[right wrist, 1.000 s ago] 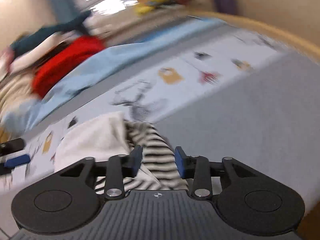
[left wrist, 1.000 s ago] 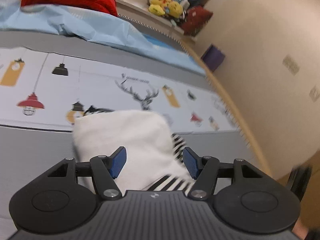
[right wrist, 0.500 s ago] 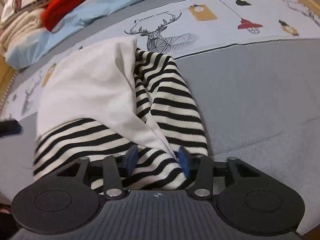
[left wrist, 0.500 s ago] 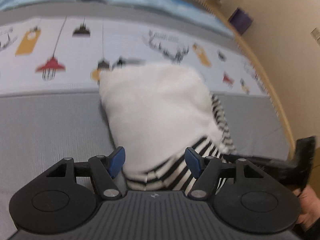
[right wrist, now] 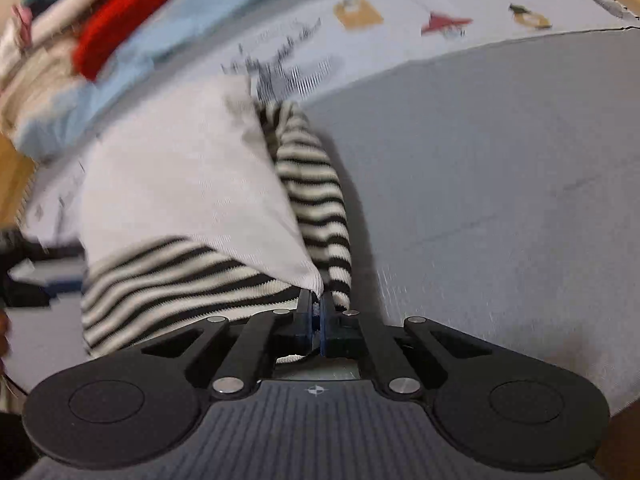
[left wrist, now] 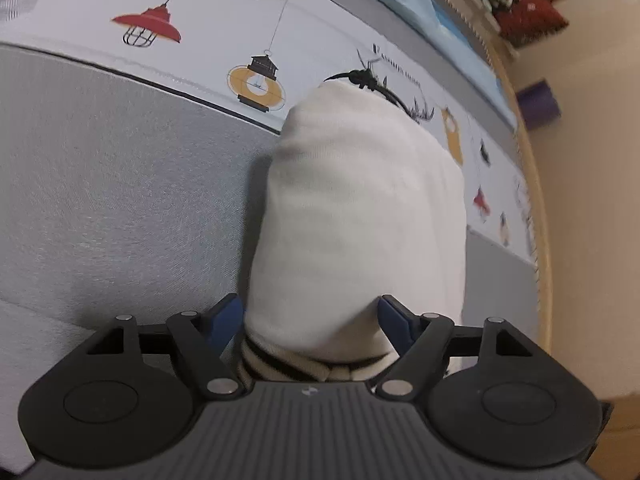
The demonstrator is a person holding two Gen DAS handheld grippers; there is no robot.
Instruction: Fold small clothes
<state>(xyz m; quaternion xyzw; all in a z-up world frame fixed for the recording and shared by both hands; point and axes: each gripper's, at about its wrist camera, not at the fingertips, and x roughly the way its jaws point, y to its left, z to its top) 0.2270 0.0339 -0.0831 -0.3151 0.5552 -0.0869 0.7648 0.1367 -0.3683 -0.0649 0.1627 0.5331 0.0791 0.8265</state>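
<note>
A small garment, white with black-and-white striped parts, lies folded on the grey bed cover. In the left wrist view its white panel (left wrist: pixel 360 216) fills the middle, and a striped edge shows at its near end. My left gripper (left wrist: pixel 312 318) is open, its blue pads on either side of the garment's near end. In the right wrist view the garment (right wrist: pixel 188 184) lies left of centre with a striped sleeve along its right side. My right gripper (right wrist: pixel 317 312) is shut on the garment's near corner.
A printed strip with lamps and deer (left wrist: pixel 256 76) crosses the bed cover behind the garment. A pale blue sheet (right wrist: pixel 168 28), a red garment (right wrist: pixel 132 12) and other clothes are piled at the back. The wooden bed edge (left wrist: pixel 536 184) and wall are at the right.
My right gripper has closed on the garment's near corner. My left gripper has moved in lower and closer, so the garment's near end now sits between its open pads.
</note>
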